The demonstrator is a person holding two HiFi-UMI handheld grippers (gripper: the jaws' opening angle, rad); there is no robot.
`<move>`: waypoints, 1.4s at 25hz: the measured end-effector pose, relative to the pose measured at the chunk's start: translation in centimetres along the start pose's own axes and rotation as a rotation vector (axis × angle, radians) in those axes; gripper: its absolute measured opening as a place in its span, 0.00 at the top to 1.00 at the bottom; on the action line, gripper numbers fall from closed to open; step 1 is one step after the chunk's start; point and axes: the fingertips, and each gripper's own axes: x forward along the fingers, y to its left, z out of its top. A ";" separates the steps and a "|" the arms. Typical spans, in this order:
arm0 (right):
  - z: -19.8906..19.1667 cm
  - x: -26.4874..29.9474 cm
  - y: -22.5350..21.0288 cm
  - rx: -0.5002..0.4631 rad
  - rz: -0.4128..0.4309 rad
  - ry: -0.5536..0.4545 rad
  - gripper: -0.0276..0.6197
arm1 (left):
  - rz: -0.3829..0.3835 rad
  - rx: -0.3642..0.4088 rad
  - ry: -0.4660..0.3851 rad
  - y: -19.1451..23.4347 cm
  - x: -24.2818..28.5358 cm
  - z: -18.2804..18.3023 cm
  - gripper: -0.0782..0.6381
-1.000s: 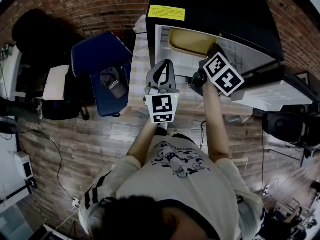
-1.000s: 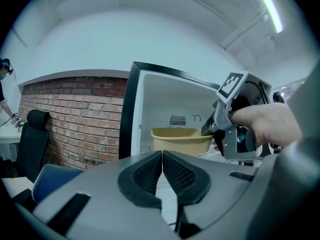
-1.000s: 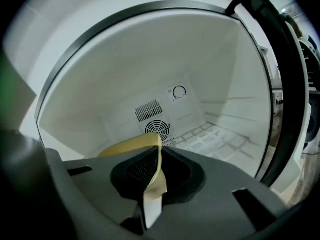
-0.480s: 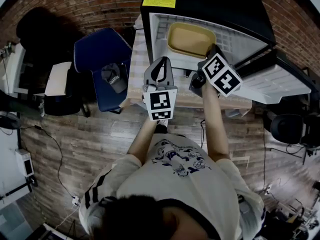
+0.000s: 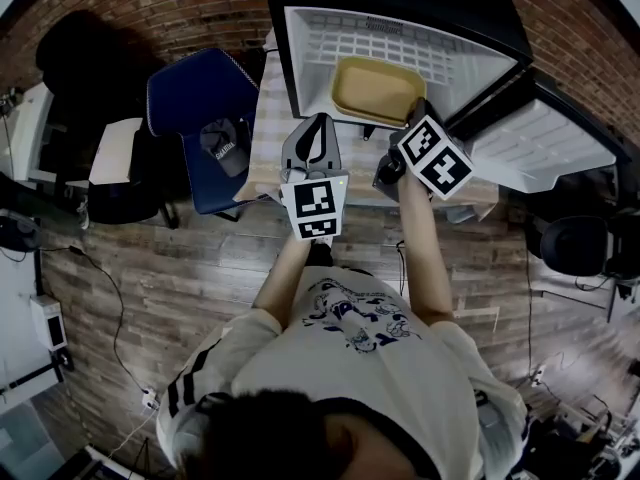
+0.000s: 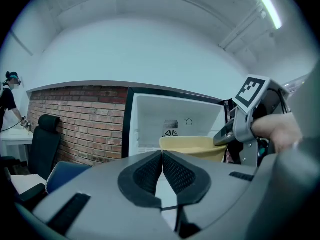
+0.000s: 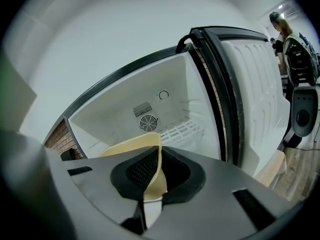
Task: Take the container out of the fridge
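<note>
**Step in hand: drawing the container out of the fridge**

**Present condition**
- The container [image 5: 378, 90], a shallow yellow tray, sits at the front of the fridge [image 5: 400, 40] opening. No view shows how much of it rests on the shelf inside the fridge.
- The fridge door [image 5: 540, 146] stands wide open to the right of the fridge.
- The right gripper [image 7: 151, 179] is clamped on the container's near right rim. The thin rim wall runs up between its two pads.
- The left gripper [image 6: 162, 153] hangs in front of the fridge, left of the container. Its jaws are pressed together with nothing between them, and it does not touch the container.
- The head view shows nothing inside the container.

**Procedure (judgement)**
1. Keep the right clamp firm. A grip on one corner of a wide tray probably lets the far left side drop or twist.
2. Pull straight back from the fridge opening, in line with the side walls. A diagonal pull risks knocking the container against the fridge frame or the door.
3. Keep the container level while its far edge passes the front lip of the fridge.
4. If the free side sags, open the left gripper and take the left rim before the container fully leaves the fridge.

**Caution**
The thin rim can slip in the pads, so avoid jerks.
</note>
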 end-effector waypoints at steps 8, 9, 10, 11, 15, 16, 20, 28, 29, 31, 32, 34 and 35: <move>-2.3 -2.6 -2.2 -0.001 -0.009 0.035 0.89 | 0.007 0.002 0.009 -1.7 -2.6 -0.6 0.86; -2.7 -2.9 -2.5 0.000 -0.009 0.041 0.89 | 0.010 0.004 0.011 -1.8 -2.9 -0.7 0.86; -3.1 -3.2 -2.7 0.002 -0.007 0.047 0.89 | 0.014 0.005 0.014 -1.9 -3.2 -0.8 0.86; -3.4 -3.5 -2.9 0.004 -0.006 0.053 0.89 | 0.018 0.005 0.016 -2.0 -3.4 -0.9 0.86; -4.6 -4.6 -3.6 0.005 0.002 0.073 0.89 | 0.032 0.004 0.018 -2.3 -4.5 -1.1 0.86; -4.7 -4.8 -3.7 0.005 0.003 0.077 0.89 | 0.034 0.005 0.017 -2.4 -4.8 -1.1 0.86; -5.2 -5.8 -4.2 0.004 0.013 0.082 0.89 | 0.040 0.003 0.014 -3.1 -5.4 -1.1 0.86; -5.8 -7.0 -5.0 0.000 0.026 0.095 0.89 | 0.036 0.004 0.014 -4.4 -6.1 -1.2 0.86; -5.8 -7.1 -5.0 -0.002 0.025 0.094 0.89 | 0.035 0.004 0.013 -4.5 -6.1 -1.1 0.86; -5.8 -7.3 -5.1 -0.002 0.024 0.092 0.89 | 0.033 0.006 0.012 -4.7 -6.1 -1.1 0.86; -5.8 -7.4 -5.2 -0.002 0.023 0.092 0.89 | 0.032 0.006 0.011 -4.8 -6.2 -1.0 0.86; -5.9 -7.5 -5.2 0.002 0.023 0.094 0.89 | 0.031 0.007 0.007 -4.9 -6.2 -0.8 0.86; -5.9 -7.5 -5.2 0.003 0.024 0.095 0.89 | 0.031 0.008 0.006 -4.9 -6.2 -0.8 0.86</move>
